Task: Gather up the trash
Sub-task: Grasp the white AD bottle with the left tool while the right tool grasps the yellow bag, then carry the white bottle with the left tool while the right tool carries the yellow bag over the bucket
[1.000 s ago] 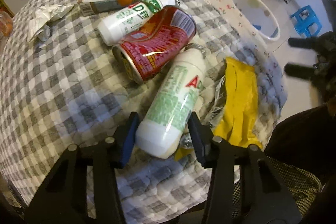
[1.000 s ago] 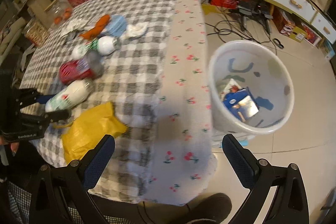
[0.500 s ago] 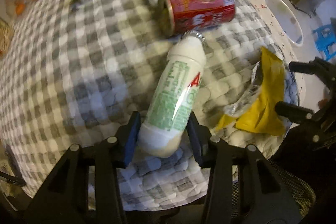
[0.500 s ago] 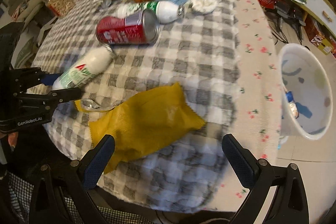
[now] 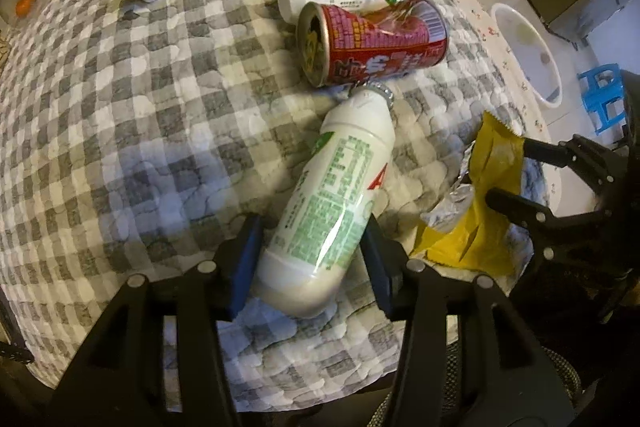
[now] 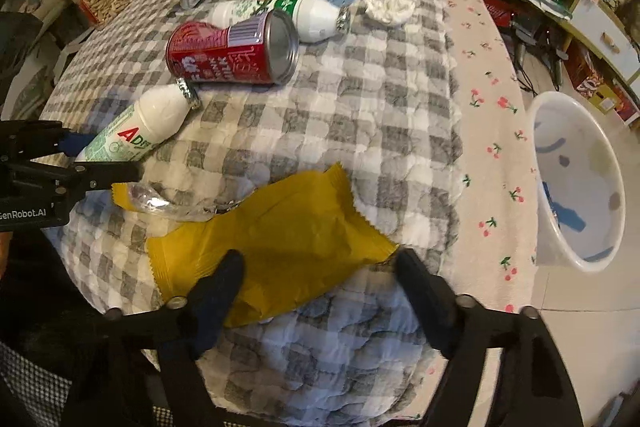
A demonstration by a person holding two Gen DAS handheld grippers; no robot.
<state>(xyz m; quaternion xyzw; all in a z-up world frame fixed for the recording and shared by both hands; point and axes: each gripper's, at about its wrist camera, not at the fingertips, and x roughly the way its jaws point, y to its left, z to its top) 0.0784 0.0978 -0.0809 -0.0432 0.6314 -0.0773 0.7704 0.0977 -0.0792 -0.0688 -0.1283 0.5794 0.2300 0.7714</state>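
At the tabletop's [image 6: 360, 115] near edge, the left gripper [image 5: 310, 259] fingers clasp the white plastic bottle [image 5: 336, 203] while the right gripper [image 6: 320, 271] fingers close around the untouched crumpled yellow foil wrapper [image 6: 280, 235]; next, pinch and lift.

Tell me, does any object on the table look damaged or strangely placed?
Yes. The red can lies on its side with a dented wall, its open end empty. The nearer white bottle also lies flat, its neck touching the can.

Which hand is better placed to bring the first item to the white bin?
Left. The left gripper already straddles the white bottle; the right gripper is only closing over the yellow wrapper.
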